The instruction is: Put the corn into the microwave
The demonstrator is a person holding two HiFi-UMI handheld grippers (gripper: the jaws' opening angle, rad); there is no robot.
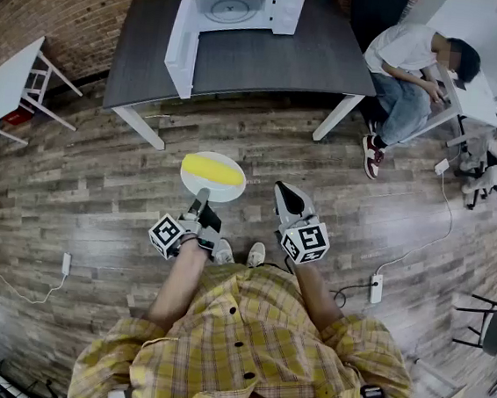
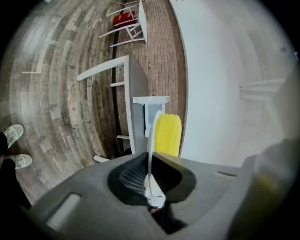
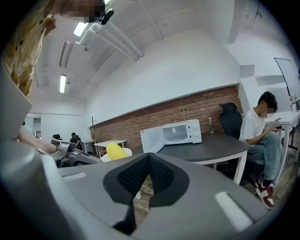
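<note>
A yellow corn cob (image 1: 213, 171) lies on a white plate (image 1: 224, 191) that hangs level over the wooden floor. My left gripper (image 1: 200, 199) is shut on the plate's near rim. In the left gripper view the plate (image 2: 151, 136) runs edge-on out from between the jaws, with the corn (image 2: 168, 135) beside it. The white microwave (image 1: 238, 7) stands on the dark table (image 1: 272, 59) ahead, its door (image 1: 182, 45) swung open. My right gripper (image 1: 286, 193) hovers to the right of the plate, shut and empty. The right gripper view shows the microwave (image 3: 176, 133) and the corn (image 3: 115, 151).
A person (image 1: 412, 70) sits at a white desk at the right of the dark table. A small white table (image 1: 9, 80) stands at the left. A power strip (image 1: 377, 288) and cables lie on the floor. A black stool (image 1: 483, 320) is at the far right.
</note>
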